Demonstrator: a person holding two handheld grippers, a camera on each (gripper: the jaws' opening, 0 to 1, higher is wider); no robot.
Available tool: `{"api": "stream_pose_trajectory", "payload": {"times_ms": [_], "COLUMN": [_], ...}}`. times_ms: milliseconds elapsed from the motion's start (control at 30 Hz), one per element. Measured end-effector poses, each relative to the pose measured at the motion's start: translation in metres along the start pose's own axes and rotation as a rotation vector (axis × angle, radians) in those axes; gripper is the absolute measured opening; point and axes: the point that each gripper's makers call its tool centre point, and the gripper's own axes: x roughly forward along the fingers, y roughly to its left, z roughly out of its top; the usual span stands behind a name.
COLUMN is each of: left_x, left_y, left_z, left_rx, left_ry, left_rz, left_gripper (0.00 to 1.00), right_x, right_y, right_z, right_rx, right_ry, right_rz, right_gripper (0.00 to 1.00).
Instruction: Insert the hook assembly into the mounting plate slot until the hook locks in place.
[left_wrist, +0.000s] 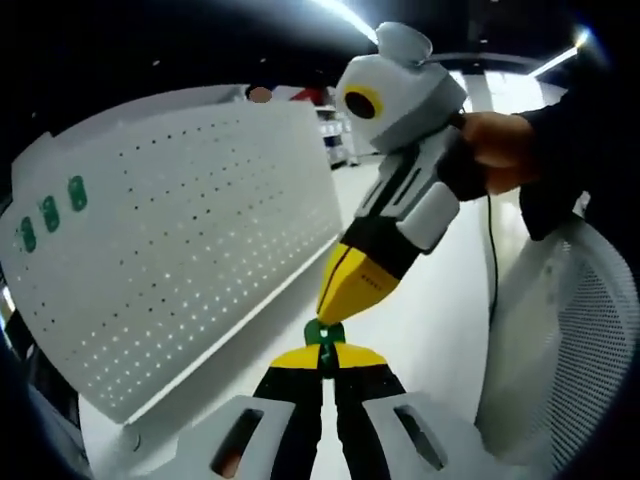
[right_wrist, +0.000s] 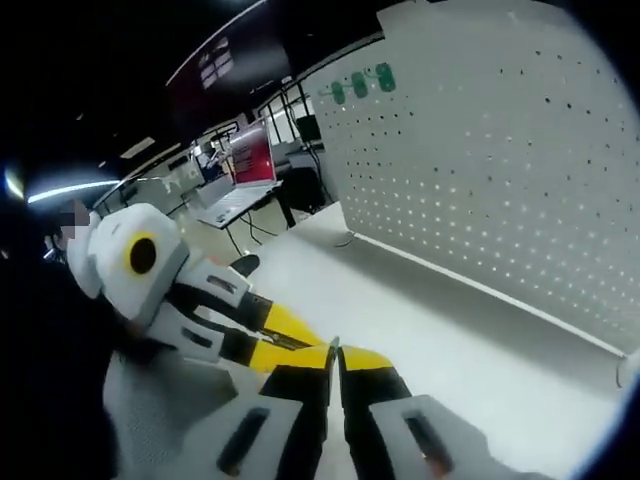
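A small green hook assembly (left_wrist: 323, 333) sticks out from between the yellow tips of my left gripper (left_wrist: 325, 352), which is shut on it. My right gripper (left_wrist: 328, 316) reaches down from the upper right, held by a hand (left_wrist: 500, 150), and its closed yellow tips meet the top of the green piece. In the right gripper view my right gripper (right_wrist: 335, 358) is shut with a thin grey sliver between its jaws, tip to tip with the left gripper (right_wrist: 312, 345). The white perforated mounting plate (left_wrist: 190, 250) (right_wrist: 500, 170) stands upright and apart from both grippers.
Three green pieces (left_wrist: 50, 212) (right_wrist: 360, 84) hang near the plate's top corner. A white tabletop (right_wrist: 430, 330) runs along the plate's foot. A white mesh chair back (left_wrist: 580, 340) is on the right. Desks with a laptop (right_wrist: 245, 170) stand behind.
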Motion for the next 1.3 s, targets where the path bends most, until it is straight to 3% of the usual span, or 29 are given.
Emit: {"api": "stream_pose_trajectory", "payload": {"times_ms": [233, 400, 900, 1300], "left_x": [0.000, 0.000, -0.001, -0.003], "left_y": [0.001, 0.002, 0.011, 0.025], "left_z": [0.005, 0.009, 0.020, 0.028], "left_rx": [-0.025, -0.038, -0.064, -0.074], "left_ry": [-0.019, -0.031, -0.060, -0.074], "left_rz": [0.004, 0.006, 0.032, 0.077], "left_gripper": [0.02, 0.02, 0.02, 0.02], "right_x": [-0.003, -0.007, -0.016, -0.024], "right_y": [-0.001, -0.005, -0.015, -0.019], "right_z": [0.007, 0.013, 0.024, 0.030], "right_rx": [-0.080, -0.158, -0.232, -0.233], "right_ry": [-0.061, -0.099, -0.184, -0.219], "right_rz": [-0.012, -0.064, -0.132, -0.161], "right_gripper": [0.01, 0.02, 0.11, 0.14]}}
